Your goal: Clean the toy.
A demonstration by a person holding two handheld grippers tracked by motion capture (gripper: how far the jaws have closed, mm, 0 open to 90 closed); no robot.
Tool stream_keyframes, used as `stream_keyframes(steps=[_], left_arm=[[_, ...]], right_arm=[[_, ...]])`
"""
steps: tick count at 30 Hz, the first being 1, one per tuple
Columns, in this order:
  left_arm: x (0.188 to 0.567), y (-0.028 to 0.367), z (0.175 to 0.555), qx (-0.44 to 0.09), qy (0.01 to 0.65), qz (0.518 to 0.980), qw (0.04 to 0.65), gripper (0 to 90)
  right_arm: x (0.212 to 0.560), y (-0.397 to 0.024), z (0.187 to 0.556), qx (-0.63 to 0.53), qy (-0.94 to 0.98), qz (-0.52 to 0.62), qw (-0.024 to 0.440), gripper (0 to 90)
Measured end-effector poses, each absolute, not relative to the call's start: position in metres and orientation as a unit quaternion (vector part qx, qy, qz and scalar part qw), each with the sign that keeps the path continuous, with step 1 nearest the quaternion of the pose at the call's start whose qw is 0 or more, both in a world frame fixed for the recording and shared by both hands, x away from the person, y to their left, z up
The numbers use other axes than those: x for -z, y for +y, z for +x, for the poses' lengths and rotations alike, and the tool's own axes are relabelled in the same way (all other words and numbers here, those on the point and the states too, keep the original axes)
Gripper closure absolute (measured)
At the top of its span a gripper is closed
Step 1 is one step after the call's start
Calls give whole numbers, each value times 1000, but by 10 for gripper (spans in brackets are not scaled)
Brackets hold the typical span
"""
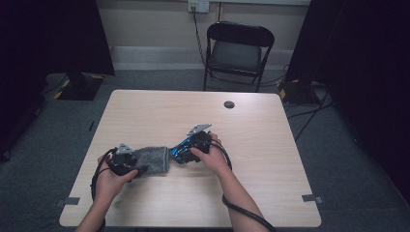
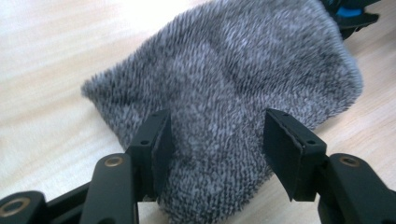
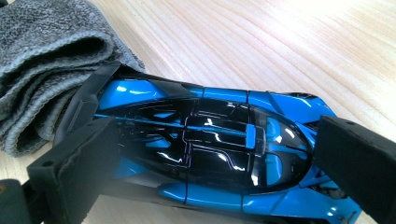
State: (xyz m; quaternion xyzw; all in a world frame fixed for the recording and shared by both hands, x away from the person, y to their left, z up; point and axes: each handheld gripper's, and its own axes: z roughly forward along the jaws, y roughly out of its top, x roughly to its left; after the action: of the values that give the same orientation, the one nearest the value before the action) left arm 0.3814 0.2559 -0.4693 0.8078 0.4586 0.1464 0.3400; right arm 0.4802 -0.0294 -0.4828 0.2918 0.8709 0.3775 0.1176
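A blue-and-black toy car [image 3: 210, 154] lies on the light wooden table [image 1: 270, 145], just left of the table's middle in the high view, its tail touching the folded edge of a grey fuzzy cloth [image 2: 233, 84] that lies beside it toward the person's left. The right gripper [image 3: 215, 172] straddles the car from the side, one black pad lying against the car's rear flank and the other close by its nose; whether the pads press on the bodywork cannot be told from the right gripper view. The person's right hand [image 1: 210, 157] holds that gripper low over the car, a black cable [image 1: 241, 210] trailing back along the forearm. On the other side of the cloth, the left gripper [image 2: 217, 140] hangs over the cloth's near end, its jaws standing apart with the grey pile showing between them and neither pad pinching the fabric. The person's left hand [image 1: 113, 176] carries it at the cloth's left edge. Farther back on the tabletop is a round dark grommet [image 1: 229, 104], and behind the table a black folding chair [image 1: 239, 50] stands against the wall.
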Motion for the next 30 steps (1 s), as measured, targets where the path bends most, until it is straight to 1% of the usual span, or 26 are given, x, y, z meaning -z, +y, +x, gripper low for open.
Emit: stream_keyframes(steps=[3, 7, 9, 11, 14, 17, 19, 22, 24, 25, 26, 30], left_arm=[[466, 254, 389, -148, 433, 810, 366, 408], [467, 246, 399, -157, 411, 825, 355, 381], [469, 240, 402, -158, 401, 828, 358, 378], [472, 236, 405, -165, 389, 832, 360, 352], [477, 231, 408, -160, 385, 837, 355, 346], [480, 230, 410, -157, 390, 837, 350, 372], [481, 231, 410, -156, 400, 834, 346, 410], [482, 233, 410, -151, 414, 829, 345, 522], [481, 234, 410, -149, 419, 827, 344, 628], [480, 235, 410, -145, 424, 826, 342, 653], [479, 235, 410, -146, 426, 826, 340, 699], [476, 238, 411, -138, 449, 814, 341, 784]], right_arm=[[483, -29, 480, -378, 871, 292, 118, 0], [483, -29, 480, -378, 871, 292, 118, 0], [483, -29, 480, -378, 871, 291, 118, 0], [483, -29, 480, -378, 871, 291, 117, 0], [483, -29, 480, -377, 871, 292, 117, 0], [483, -29, 480, -377, 871, 292, 117, 0], [483, -29, 481, -376, 872, 291, 117, 0], [483, -29, 481, -376, 872, 292, 116, 0], [483, -29, 481, -376, 872, 292, 116, 0], [483, -29, 481, -376, 872, 292, 116, 0], [483, -29, 481, -376, 872, 292, 116, 0], [483, -29, 481, -376, 872, 292, 116, 0]])
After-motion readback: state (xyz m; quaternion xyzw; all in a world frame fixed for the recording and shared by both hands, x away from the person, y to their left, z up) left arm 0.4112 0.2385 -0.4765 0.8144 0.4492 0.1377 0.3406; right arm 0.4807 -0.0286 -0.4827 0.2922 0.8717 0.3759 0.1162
